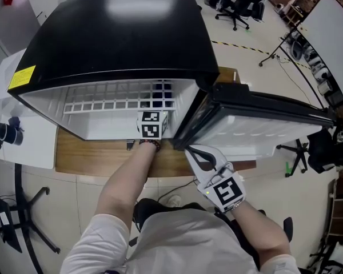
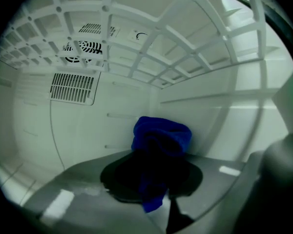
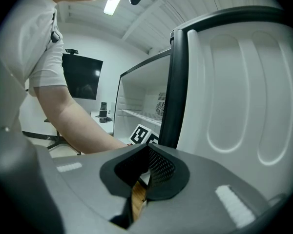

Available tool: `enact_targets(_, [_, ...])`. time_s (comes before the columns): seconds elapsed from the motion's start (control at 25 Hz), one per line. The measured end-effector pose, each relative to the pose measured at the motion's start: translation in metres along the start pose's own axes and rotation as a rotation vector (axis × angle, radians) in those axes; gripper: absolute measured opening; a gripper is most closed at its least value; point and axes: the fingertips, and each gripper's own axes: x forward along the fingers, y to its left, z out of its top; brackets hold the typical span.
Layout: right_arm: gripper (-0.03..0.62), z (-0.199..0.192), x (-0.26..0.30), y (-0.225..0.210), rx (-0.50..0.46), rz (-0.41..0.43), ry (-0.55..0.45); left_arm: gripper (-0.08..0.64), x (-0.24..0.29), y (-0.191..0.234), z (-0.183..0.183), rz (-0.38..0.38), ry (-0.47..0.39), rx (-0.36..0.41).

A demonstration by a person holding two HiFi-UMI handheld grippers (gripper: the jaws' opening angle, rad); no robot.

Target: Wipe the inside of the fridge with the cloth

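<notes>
The black-topped fridge (image 1: 120,33) stands on the wooden table (image 1: 97,158) with its door (image 1: 263,127) swung wide to your right, so the white interior is open to you. Inside, the wire shelf (image 2: 151,48) runs overhead in the left gripper view, and a vent grille (image 2: 72,87) sits on the rear wall.

Your left gripper (image 2: 154,179) is reached into the compartment under that shelf. Its jaws are pinching the blue cloth (image 2: 161,138), which stands bunched ahead of them near the corner where the rear wall meets the right wall. Whether the cloth is touching either wall cannot be told from here.

Your right gripper (image 1: 190,150) waits outside, close to the lower hinge edge of the door. Its jaws are pressed together with nothing between them.

This looks like the wiping step itself, with the cloth in place but much of the liner probably not yet covered. Next, you will likely need to press the bunched cloth flat against a wall or the floor and sweep it across. Mind the shelf above and the grille's slats, where a loose fold could snag.
</notes>
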Motion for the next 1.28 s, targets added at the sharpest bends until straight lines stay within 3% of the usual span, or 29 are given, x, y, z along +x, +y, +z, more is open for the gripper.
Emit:
enact_targets(0.32, [0.002,0.004,0.003,0.004,0.026,-0.011,0.011,0.080,-0.024,0.000,0.000,0.005,0.006,-0.001])
enact_targets(0.64, [0.008,0.010,0.014,0.024,0.085,-0.015,0.060,0.080,-0.083,-0.001,-0.010,-0.015,0.051,-0.007])
enact_targets(1.0, [0.058,0.011,0.032,0.043,0.150,0.002,0.124,0.081,-0.162,-0.013,0.001,-0.115,0.048,0.004])
enact_targets(1.28, [0.132,0.009,0.050,0.057,0.143,0.030,0.169,0.083,-0.219,-0.026,0.022,-0.269,0.028,0.040])
